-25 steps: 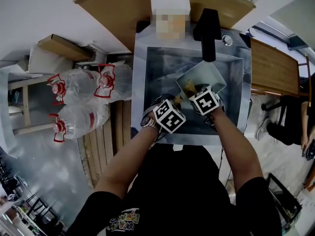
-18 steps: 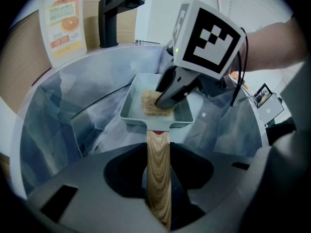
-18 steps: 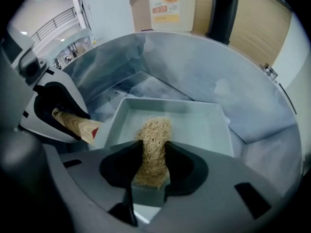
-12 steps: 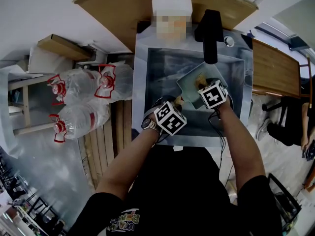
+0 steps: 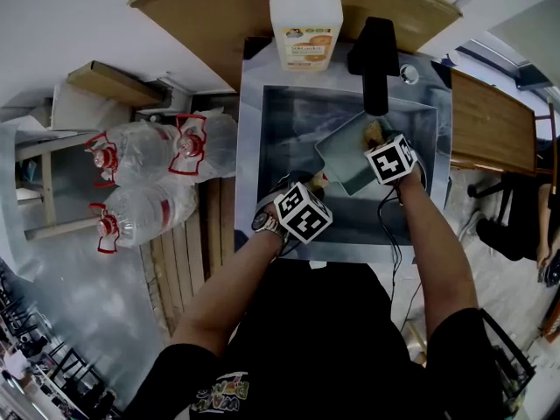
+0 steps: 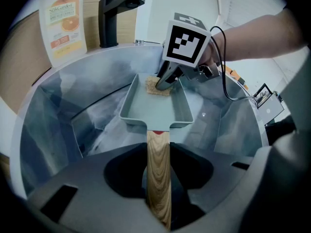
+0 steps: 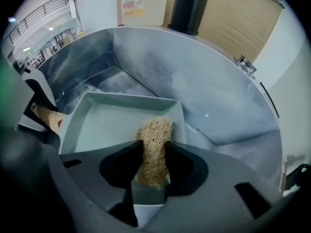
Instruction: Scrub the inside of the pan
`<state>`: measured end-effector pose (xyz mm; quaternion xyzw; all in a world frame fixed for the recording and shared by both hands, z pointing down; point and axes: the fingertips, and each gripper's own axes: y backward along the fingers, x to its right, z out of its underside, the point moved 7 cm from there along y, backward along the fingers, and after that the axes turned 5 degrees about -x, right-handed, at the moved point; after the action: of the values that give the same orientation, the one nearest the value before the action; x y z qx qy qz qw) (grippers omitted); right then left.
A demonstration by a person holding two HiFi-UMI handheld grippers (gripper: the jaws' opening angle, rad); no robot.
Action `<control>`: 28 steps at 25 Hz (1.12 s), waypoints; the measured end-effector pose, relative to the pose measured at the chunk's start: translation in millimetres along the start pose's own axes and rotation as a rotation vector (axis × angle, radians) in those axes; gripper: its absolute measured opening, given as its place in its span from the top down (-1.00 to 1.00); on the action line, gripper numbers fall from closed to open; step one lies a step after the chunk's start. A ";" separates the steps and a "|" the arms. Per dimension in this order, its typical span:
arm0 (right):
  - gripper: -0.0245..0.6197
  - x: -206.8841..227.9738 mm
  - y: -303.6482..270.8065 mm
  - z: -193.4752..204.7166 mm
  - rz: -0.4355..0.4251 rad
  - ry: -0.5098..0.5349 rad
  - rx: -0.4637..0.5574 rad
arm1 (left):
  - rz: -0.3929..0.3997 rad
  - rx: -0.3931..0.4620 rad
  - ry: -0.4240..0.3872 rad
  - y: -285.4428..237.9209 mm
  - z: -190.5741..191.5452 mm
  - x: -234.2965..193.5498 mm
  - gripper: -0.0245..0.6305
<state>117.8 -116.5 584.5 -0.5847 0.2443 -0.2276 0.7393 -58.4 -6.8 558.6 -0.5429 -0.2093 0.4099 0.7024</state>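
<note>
The pan point(image 5: 346, 160) is a shallow rectangular tray of smooth, matte grey-green metal with low upright walls. It sits tilted inside the sink point(image 5: 289, 112), right of centre in the head view, just below the faucet point(image 5: 372, 59). Its straight handle point(image 6: 158, 178) is pale wood with a clear lengthwise grain and a small red mark where it meets the pan.

The left gripper point(image 6: 158, 161) has its jaws closed on that handle, held apart only by the wood's width. The right gripper point(image 7: 153, 154) has its jaws pinched on the scrubber point(image 7: 154, 140), a rough, tan, fibrous pad with frayed edges. The pad's free end rests on the pan floor at the far corner, against the wall opposite the handle.

The sink is a deep square basin of brushed steel with dull, streaky reflections. The faucet is a blocky matte black. At the top centre of the head view stands a soap bottle point(image 5: 306, 20) of white plastic with an orange label, on a curved wooden counter point(image 5: 192, 16).

Counted: 1 pan, 1 scrubber, 2 grippers, 1 faucet, 1 soap bottle. At the left of the head view lie clear plastic water bottles point(image 5: 140, 178), crinkled, with 3 red-capped necks showing.
</note>
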 end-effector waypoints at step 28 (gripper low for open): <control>0.47 11.9 65.9 -9.0 0.045 -0.178 0.225 | -0.002 0.001 -0.001 -0.1 0.5 -0.3 0.46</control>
<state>124.7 -116.7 517.3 -0.5104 0.1639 -0.1843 0.8238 -58.9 -6.7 558.9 -0.5423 -0.2097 0.4096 0.7030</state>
